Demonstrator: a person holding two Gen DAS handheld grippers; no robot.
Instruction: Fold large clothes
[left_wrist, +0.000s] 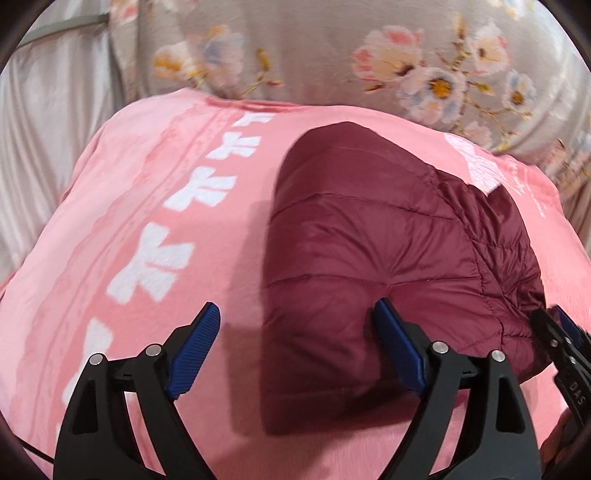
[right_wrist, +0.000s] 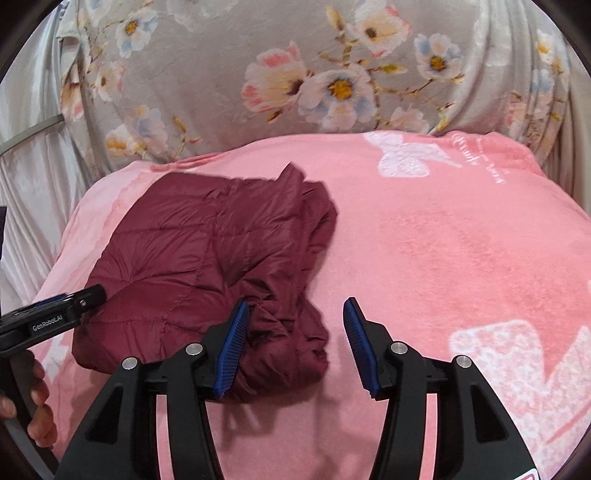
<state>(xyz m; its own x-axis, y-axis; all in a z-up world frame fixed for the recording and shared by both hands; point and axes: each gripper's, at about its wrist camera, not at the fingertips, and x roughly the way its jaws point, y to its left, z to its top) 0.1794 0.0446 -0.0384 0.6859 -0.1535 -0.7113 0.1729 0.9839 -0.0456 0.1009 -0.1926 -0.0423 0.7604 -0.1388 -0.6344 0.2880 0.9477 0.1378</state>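
A maroon quilted puffer jacket lies folded into a compact bundle on a pink blanket; it also shows in the right wrist view. My left gripper is open and empty over the jacket's near left edge. My right gripper is open and empty over the jacket's near right corner, where the fabric is bunched. The right gripper's tip shows at the right edge of the left wrist view. The left gripper, held by a hand, shows at the left of the right wrist view.
The pink blanket has white bow prints and covers the surface. A grey floral cover lies behind it. Pale draped fabric hangs at the left.
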